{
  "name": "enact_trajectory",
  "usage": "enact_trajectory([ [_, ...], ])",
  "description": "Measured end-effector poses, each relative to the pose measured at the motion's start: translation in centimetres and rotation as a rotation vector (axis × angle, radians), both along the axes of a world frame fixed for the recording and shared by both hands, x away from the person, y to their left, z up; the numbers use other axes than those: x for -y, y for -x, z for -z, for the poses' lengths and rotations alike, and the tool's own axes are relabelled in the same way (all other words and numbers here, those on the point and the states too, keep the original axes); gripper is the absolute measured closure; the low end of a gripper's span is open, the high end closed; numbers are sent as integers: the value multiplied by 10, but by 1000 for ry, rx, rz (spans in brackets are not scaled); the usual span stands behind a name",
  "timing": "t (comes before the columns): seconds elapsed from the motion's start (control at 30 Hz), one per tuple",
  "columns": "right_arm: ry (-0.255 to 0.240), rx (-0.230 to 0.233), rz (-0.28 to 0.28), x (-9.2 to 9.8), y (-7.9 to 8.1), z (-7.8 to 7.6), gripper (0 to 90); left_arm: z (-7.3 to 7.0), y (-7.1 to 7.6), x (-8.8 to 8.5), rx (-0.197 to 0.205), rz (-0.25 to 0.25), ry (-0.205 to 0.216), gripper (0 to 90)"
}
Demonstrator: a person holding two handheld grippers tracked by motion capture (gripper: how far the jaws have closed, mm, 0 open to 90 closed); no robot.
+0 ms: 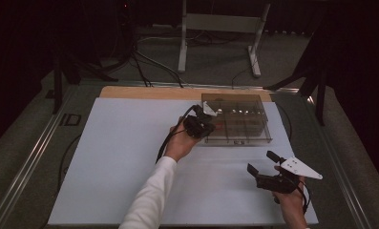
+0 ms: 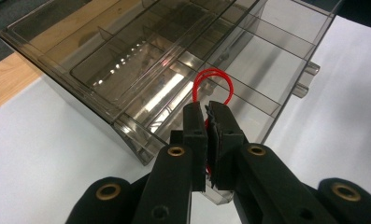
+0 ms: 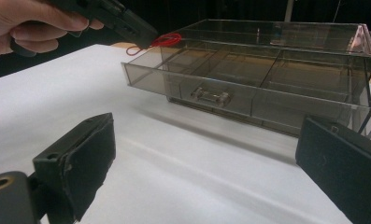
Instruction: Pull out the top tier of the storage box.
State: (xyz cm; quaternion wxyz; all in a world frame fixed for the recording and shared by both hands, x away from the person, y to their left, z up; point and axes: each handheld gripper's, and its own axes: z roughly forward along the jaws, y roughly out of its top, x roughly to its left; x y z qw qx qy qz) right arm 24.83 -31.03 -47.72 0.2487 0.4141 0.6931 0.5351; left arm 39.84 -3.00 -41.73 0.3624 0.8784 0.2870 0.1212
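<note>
That red loop (image 2: pixel 212 84) you've got is going to handle like nothing at all: it looks like a thin rubber band or a bit of cord, so I'd guess it's featherlight, floppy and a little springy, and it'll go wherever the jaws go. No worry about breaking it; the annoying part is more likely that it clings to the pads or flicks off sideways when you let go. You're pinching it at one end, which seems the right spot to me, since most of the loop hangs free and you can see where it'll land. Your left gripper (image 2: pixel 206 109) is clamped tight on it, jaws nearly touching with just the red strand squeezed between them, and the loop sticks out past the tips right over the smoky clear plastic box (image 1: pixel 266 129), above one of the open compartments at the box's near left corner. Looks-wise it's bright red, very thin, doubled into a small rounded loop, easy to spot against the tinted plastic. In the right gripper view you can see it hovering just above the box's rim (image 3: pixel 164 39), not touching anything I can make out. Your right gripper (image 1: pixel 262 166) sits well apart from the box, on the near side, jaws wide open with nothing in them, just hanging over the white sheet (image 1: pixel 120 157).
</note>
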Motion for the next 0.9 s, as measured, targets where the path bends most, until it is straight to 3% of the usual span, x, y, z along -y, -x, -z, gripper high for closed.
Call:
enact_trajectory([
  [0.9,0,-5,2,0,0,0,52,8,-1,13,-21,2,-24,879],
])
